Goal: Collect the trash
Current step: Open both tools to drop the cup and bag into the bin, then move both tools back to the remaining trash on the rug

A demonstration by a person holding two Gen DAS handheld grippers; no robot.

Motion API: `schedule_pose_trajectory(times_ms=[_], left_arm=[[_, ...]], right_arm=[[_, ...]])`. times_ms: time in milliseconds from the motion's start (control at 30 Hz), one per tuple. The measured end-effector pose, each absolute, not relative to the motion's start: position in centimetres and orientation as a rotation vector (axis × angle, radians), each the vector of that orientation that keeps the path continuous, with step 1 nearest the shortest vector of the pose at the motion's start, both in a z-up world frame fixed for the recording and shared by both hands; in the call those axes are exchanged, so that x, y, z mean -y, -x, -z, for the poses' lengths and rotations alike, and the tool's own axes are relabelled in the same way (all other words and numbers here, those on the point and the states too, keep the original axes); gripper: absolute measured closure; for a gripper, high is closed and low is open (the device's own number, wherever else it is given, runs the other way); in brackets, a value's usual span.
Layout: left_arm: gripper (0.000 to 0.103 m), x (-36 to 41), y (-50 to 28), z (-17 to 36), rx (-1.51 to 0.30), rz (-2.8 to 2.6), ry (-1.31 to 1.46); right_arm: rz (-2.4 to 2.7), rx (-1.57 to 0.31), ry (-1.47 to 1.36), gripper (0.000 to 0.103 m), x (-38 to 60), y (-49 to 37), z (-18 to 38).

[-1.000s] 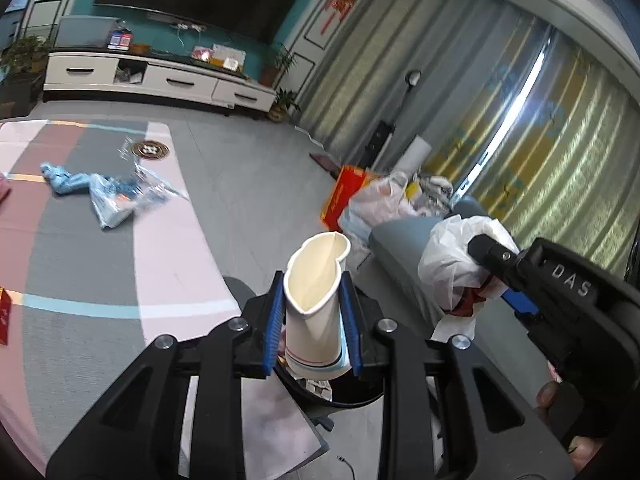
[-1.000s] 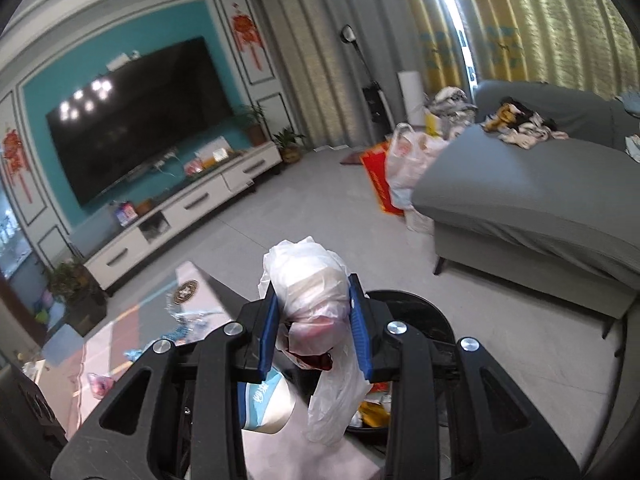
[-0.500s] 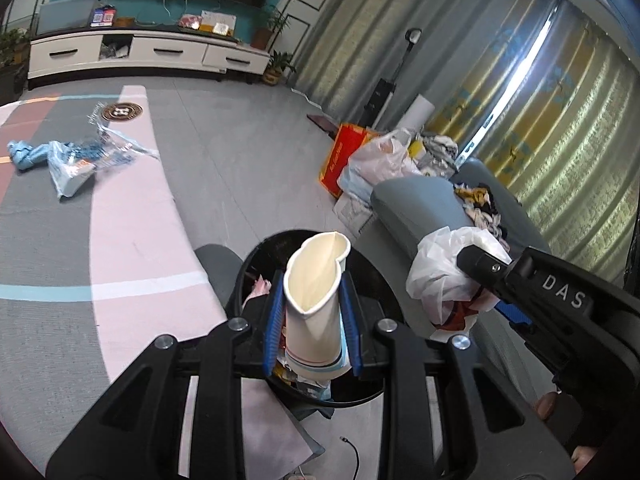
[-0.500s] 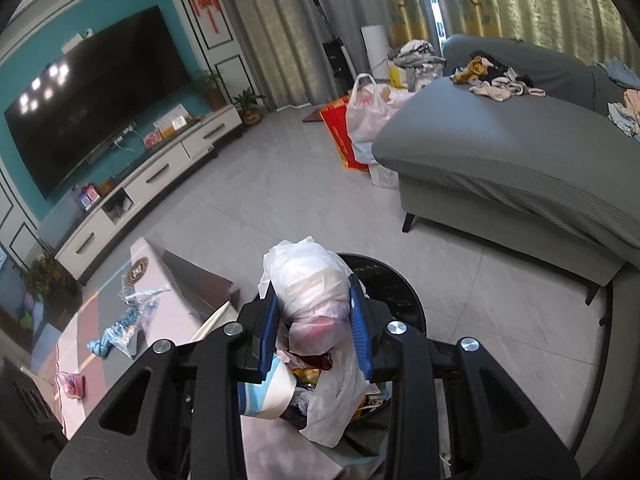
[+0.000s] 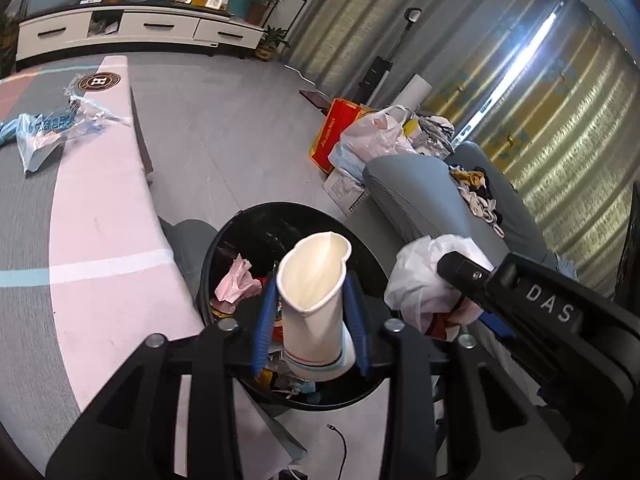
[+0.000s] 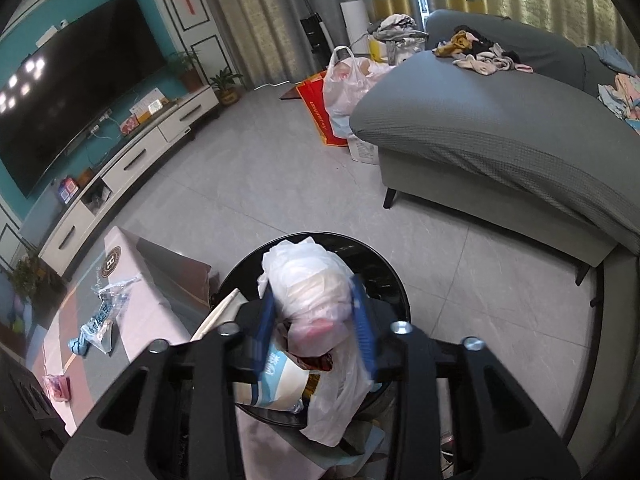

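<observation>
Left wrist view: both grippers loaded above the trash bin

Left gripper (image 5: 312,312) is clenched on a squashed white paper cup (image 5: 314,296), held over the open black trash bin (image 5: 256,220) beside the table (image 5: 104,208). Right gripper (image 6: 316,320) grasps a knotted white plastic bag (image 6: 308,284), hanging over the same bin. A clear wrapper (image 5: 52,128) lies on the table's far left.
</observation>
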State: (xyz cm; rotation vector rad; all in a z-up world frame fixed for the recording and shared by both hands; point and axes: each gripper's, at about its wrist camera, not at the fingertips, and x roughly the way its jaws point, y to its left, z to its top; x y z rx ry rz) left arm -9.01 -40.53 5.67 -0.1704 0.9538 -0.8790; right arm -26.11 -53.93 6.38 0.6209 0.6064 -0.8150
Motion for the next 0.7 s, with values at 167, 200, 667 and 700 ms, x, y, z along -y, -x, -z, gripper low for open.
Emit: schedule_pose_trajectory(times_ms=[167,200,667,700], left_arm=[[0.019,38.4,8.6,-6.8,-0.902,0.866,0.227],[0.016,37.7,8.5,-7.3,-0.883,0.855,0.232],[0.003,23.1,5.6,-12.6,-0.753,0.591,0.256],[0.003,21.5,5.4,-12.8,-0.748,0.564,0.245]], right_arm=[[0.823,-0.574,-0.66,0.031,54.2,26.6,-6.7],[0.823,-0.568,-0.66,0.027,54.1,26.6,-6.9],[0.725,-0.5,-0.479,0.008,47.6,23.9,-11.0],[0.693,-0.494,-0.465,0.008,46.8,23.4,-11.4]])
